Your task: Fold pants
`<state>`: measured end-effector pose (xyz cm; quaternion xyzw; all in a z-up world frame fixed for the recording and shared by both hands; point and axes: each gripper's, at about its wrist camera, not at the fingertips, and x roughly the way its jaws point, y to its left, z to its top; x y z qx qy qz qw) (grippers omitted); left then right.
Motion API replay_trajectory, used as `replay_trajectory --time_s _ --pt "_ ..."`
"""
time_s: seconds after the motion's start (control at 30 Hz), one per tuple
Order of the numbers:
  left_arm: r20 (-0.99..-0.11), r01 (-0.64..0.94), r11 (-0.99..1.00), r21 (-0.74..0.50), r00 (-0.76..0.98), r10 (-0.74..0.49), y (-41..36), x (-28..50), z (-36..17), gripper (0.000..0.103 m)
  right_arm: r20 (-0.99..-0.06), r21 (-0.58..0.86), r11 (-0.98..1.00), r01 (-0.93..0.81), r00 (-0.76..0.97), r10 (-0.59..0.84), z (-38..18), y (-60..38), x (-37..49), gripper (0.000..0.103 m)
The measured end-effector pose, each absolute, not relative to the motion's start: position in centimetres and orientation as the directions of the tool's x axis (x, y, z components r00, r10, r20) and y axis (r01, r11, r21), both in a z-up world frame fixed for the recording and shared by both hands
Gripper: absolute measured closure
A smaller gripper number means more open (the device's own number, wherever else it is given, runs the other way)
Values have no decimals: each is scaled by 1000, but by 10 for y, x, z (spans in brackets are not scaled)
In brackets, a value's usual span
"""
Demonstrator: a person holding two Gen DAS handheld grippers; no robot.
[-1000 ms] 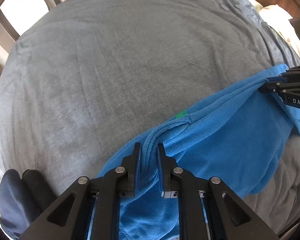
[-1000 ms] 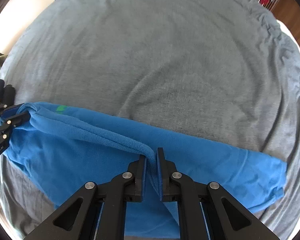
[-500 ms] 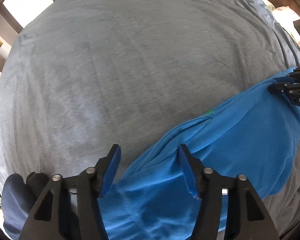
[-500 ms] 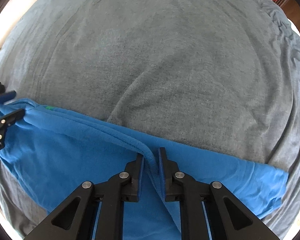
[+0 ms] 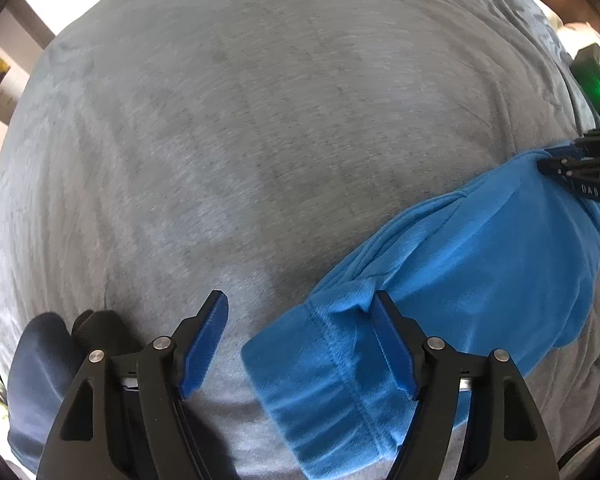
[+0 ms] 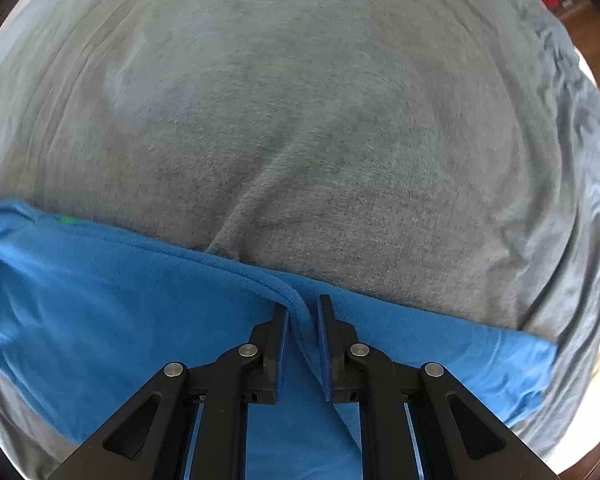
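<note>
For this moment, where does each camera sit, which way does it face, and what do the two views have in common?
Left wrist: on the left gripper, looking forward along its open jaws over the grey bedspread; the blue pants lie to the right, with the right gripper at the far edge.
Right wrist: on the right gripper, facing across the bedspread, jaws shut on a ridge of the pants.
Shared: the pants, the bedspread and the right gripper.

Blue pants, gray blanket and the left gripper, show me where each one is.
blue pants (image 6: pixel 120 300), right wrist view, flat upper layer.
gray blanket (image 5: pixel 260 120), left wrist view, bare middle.
left gripper (image 5: pixel 300 344), left wrist view, between open fingertips.
</note>
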<state>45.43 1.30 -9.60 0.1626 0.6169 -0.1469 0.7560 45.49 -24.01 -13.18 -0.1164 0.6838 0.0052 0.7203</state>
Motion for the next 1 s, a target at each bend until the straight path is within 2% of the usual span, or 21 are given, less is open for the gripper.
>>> replay_trajectory --time_s 0.1,0.17,0.2,0.23,0.47,0.7,0.83,1.0 --pt "-974 409 904 122 225 30 12 450 -85 32 -983 -180 966 -184 72 -170 -128 -229 452 90" --pt "-968 405 905 129 249 26 12 441 -71 32 -984 -169 968 -184 79 -157 -119 -226 450 78" --pt "-966 405 906 123 259 16 11 436 -63 32 -986 -158 970 -182 88 -144 -113 -224 449 66" --pt "-962 401 908 124 272 11 10 431 -55 32 -986 -152 972 -181 98 -136 -109 -223 443 61" --pt "-929 370 924 102 367 -44 -8 410 10 32 -981 -70 985 -160 189 -39 -48 -221 408 61" --pt "-893 394 919 38 426 -146 -36 368 63 32 -940 -36 984 -173 341 26 30 -247 338 61" --pt "-876 426 904 21 444 -188 -64 343 78 32 -919 2 990 -139 390 57 51 -268 298 61" --pt "-874 478 875 -75 390 -288 -112 315 76 32 -905 20 999 -27 424 30 68 -310 245 61"
